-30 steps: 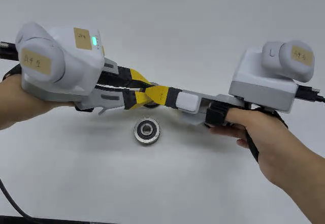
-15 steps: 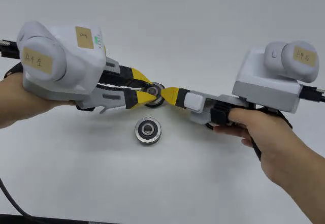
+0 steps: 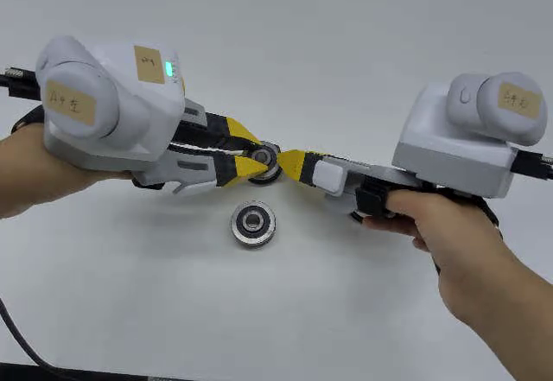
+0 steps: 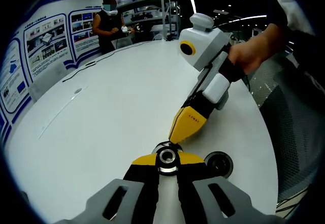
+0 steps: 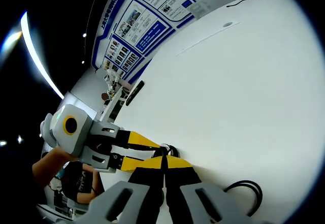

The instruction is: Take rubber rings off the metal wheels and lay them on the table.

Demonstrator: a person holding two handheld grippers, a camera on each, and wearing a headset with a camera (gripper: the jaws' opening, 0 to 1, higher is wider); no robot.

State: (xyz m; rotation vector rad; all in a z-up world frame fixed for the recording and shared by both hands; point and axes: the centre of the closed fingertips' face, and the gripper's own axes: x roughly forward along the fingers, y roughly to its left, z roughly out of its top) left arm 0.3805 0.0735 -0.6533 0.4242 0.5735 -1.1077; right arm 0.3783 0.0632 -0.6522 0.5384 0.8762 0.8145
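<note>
A small metal wheel with a dark rubber rim hangs just above the white table, and my left gripper is shut on it. In the left gripper view the wheel sits between my yellow tips. My right gripper comes in from the right with its jaws shut. Its tips touch the wheel's rim; whether they pinch the rubber I cannot tell. A second wheel lies flat on the table in front of both grippers. It carries its black ring.
Thin black loops lie on the table under my right gripper. Far off, a person stands by shelves and wall posters. The white table stretches wide beyond the grippers.
My right gripper's tips have drawn back to the right, from overlapping the held wheel to just touching its rim. The left gripper keeps its hold; the wheel on the table has stayed put.
</note>
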